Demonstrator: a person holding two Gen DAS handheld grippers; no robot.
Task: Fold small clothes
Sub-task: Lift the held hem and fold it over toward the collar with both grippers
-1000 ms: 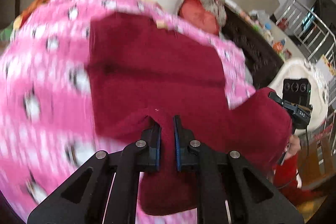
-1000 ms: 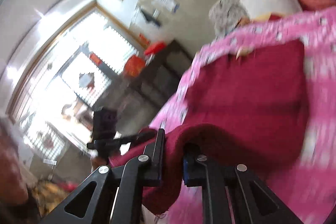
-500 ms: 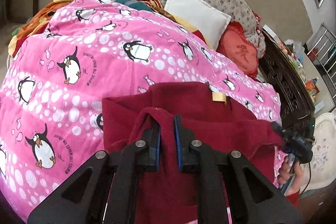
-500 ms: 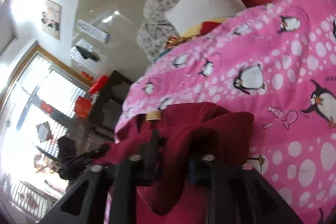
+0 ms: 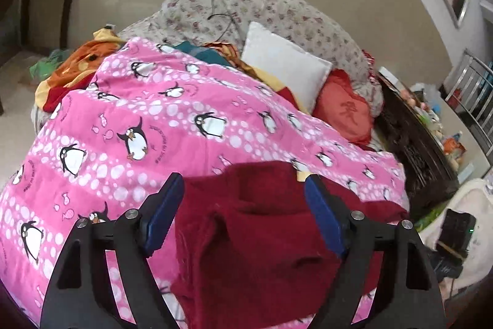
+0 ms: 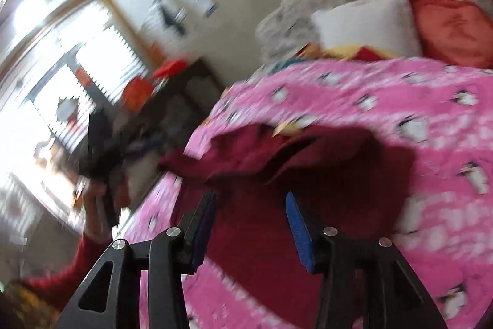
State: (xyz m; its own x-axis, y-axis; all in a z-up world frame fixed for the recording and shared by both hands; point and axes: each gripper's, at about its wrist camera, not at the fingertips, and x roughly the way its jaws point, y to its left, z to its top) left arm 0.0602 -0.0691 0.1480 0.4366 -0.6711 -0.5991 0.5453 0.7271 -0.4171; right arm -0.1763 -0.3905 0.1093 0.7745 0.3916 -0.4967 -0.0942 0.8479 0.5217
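A dark red knitted garment [image 5: 262, 236] lies folded over on the pink penguin blanket [image 5: 138, 128], near its front edge. It also shows in the right wrist view [image 6: 292, 174], blurred. My left gripper [image 5: 245, 205] is open and empty just above the garment. My right gripper [image 6: 249, 205] is open and empty over the garment's other side. The other gripper appears at the left of the right wrist view [image 6: 101, 162], held in a hand.
A white pillow [image 5: 286, 70], a red cushion [image 5: 345, 110] and a floral quilt [image 5: 262, 11] lie at the bed's head. Orange and yellow clothes [image 5: 71, 73] are heaped at the far left. A dark wooden cabinet [image 5: 416, 150] stands at the right.
Both grippers were shut on the red garment and carried its edge forward over itself. Now both have opened and let it go, and it lies folded on the blanket.
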